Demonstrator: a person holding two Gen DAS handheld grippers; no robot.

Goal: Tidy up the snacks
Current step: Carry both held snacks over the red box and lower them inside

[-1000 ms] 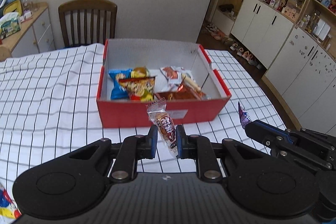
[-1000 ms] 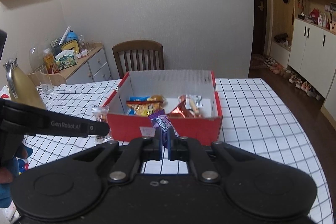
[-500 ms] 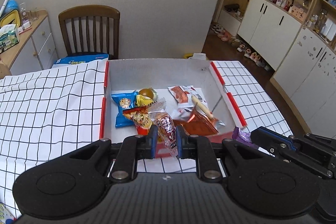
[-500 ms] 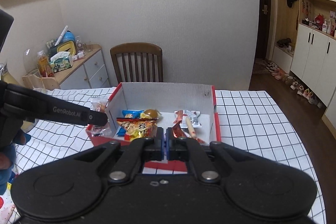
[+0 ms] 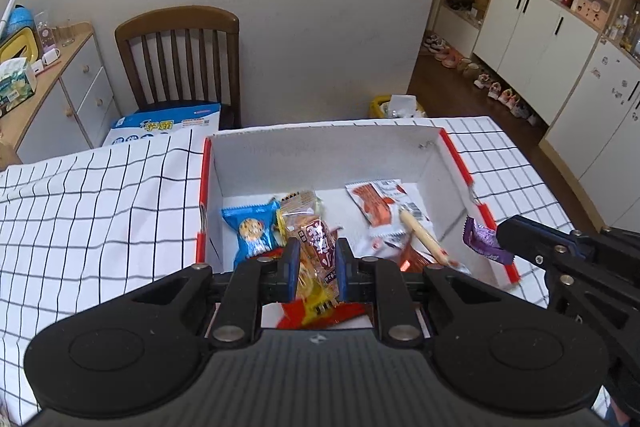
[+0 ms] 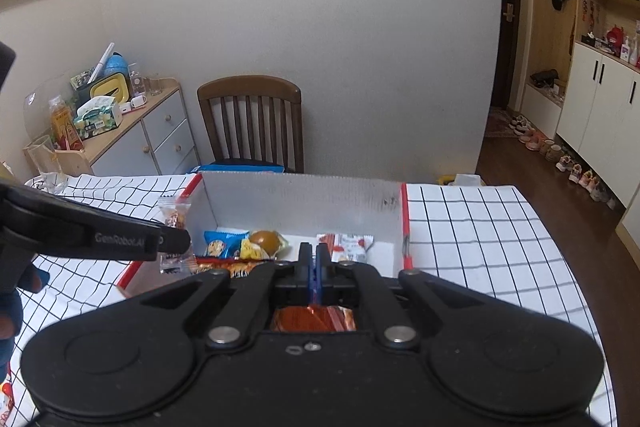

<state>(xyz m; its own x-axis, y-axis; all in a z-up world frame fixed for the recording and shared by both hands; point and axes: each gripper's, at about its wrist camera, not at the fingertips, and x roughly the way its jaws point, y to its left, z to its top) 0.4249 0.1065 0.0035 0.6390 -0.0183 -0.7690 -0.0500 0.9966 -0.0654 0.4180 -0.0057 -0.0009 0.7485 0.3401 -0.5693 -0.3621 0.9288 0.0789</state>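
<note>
A red box with a white inside [image 5: 320, 151] stands on the checked tablecloth and holds several snack packets, among them a blue cookie packet [image 5: 250, 231], an orange-red packet [image 5: 374, 201] and a sausage stick [image 5: 424, 237]. My left gripper [image 5: 316, 259] is shut on a clear-wrapped brown snack [image 5: 318, 247] and hangs over the box's near left part. In the same view my right gripper [image 5: 502, 235] is shut on a purple wrapped candy [image 5: 482, 241] above the box's right rim. The right wrist view shows its fingers [image 6: 306, 261] pressed together over the box [image 6: 296, 195]; the candy is hidden there. The left gripper [image 6: 176, 241] with its snack [image 6: 173, 219] shows at the left.
A wooden chair [image 5: 180, 59] with a blue-white carton [image 5: 168, 123] on its seat stands behind the table. A sideboard [image 6: 132, 135] with clutter is at the back left and a drinking glass [image 6: 46, 163] sits on the table's far left. White cabinets [image 5: 560, 39] and shoes line the right.
Both grippers have moved forward from in front of the box's near wall to above its inside, each still holding its snack. The box now fills more of both views.
</note>
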